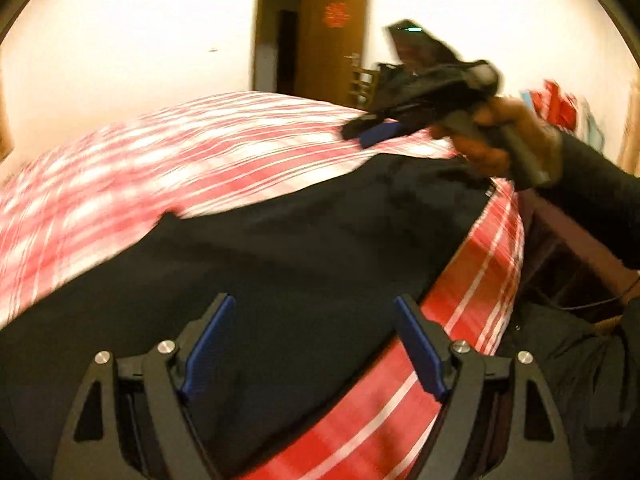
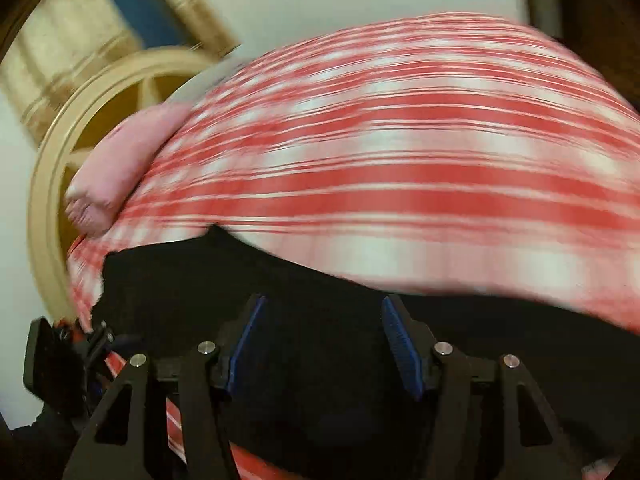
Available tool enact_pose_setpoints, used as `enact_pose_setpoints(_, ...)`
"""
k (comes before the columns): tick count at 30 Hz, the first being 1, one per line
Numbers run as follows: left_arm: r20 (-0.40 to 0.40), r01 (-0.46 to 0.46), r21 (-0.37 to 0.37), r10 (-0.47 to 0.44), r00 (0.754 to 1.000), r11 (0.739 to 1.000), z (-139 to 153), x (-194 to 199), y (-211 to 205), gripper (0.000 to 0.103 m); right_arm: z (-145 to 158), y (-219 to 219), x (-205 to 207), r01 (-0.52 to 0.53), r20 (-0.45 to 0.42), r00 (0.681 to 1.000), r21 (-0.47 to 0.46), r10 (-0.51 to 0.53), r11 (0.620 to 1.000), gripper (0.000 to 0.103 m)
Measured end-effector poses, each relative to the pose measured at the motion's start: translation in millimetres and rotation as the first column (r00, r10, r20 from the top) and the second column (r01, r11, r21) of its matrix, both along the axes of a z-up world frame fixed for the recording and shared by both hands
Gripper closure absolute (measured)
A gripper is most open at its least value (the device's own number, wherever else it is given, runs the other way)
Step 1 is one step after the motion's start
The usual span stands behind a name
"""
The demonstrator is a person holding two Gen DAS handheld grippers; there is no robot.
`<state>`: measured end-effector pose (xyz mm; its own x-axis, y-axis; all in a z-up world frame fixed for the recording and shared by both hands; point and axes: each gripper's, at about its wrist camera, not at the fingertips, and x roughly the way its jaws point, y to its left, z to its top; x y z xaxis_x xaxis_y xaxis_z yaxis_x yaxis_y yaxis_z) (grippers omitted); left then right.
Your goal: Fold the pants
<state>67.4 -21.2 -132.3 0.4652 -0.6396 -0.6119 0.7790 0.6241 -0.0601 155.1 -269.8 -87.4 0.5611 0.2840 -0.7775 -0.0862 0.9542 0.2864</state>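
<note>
Black pants [image 1: 288, 248] lie spread flat on a bed w/ a red-and-white striped sheet [image 1: 168, 152], near its front edge. Left gripper [image 1: 316, 344] hovers just above the pants, blue-padded fingers apart, nothing between them. Right gripper [image 2: 322, 344] also hovers over the dark fabric, fingers apart & empty; a hand [image 1: 508, 136] holds it. Pink pillow [image 2: 116, 160] sits at the bed's far end. Brown door [image 1: 320, 40] stands open behind. Both views are motion-blurred.

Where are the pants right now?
The black pants lie spread along the near edge of the red plaid bed, under both open grippers, left gripper and right gripper.
</note>
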Motion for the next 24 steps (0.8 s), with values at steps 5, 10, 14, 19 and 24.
enact_pose_setpoints(5,0.018,0.129,0.037,-0.129,0.991,0.991,0,-5,-65,0.028,23,-148,-103,0.385,-0.015,0.923,0.072,-0.385,0.92,0.042)
enact_pose_setpoints(10,0.012,0.203,0.108,-0.205,0.979,0.973,-14,-13,-119,0.036,10,-223,-161,0.55,-0.101,0.835,0.131,-0.541,0.825,0.042)
enact_pose_setpoints(14,-0.01,0.201,0.15,-0.201,0.979,0.968,-23,-11,-128,0.036,-12,-251,-175,0.596,-0.151,0.803,0.202,-0.577,0.777,0.042)
enact_pose_setpoints(19,-0.027,0.192,0.183,-0.191,0.981,0.964,-33,-5,-132,0.042,-38,-271,-164,0.634,-0.204,0.773,0.276,-0.6,0.723,0.042)
enact_pose_setpoints(24,-0.044,0.2,0.175,-0.195,0.98,0.964,-30,-1,-124,0.067,-57,-287,-154,0.692,-0.244,0.721,0.294,-0.648,0.659,0.08)
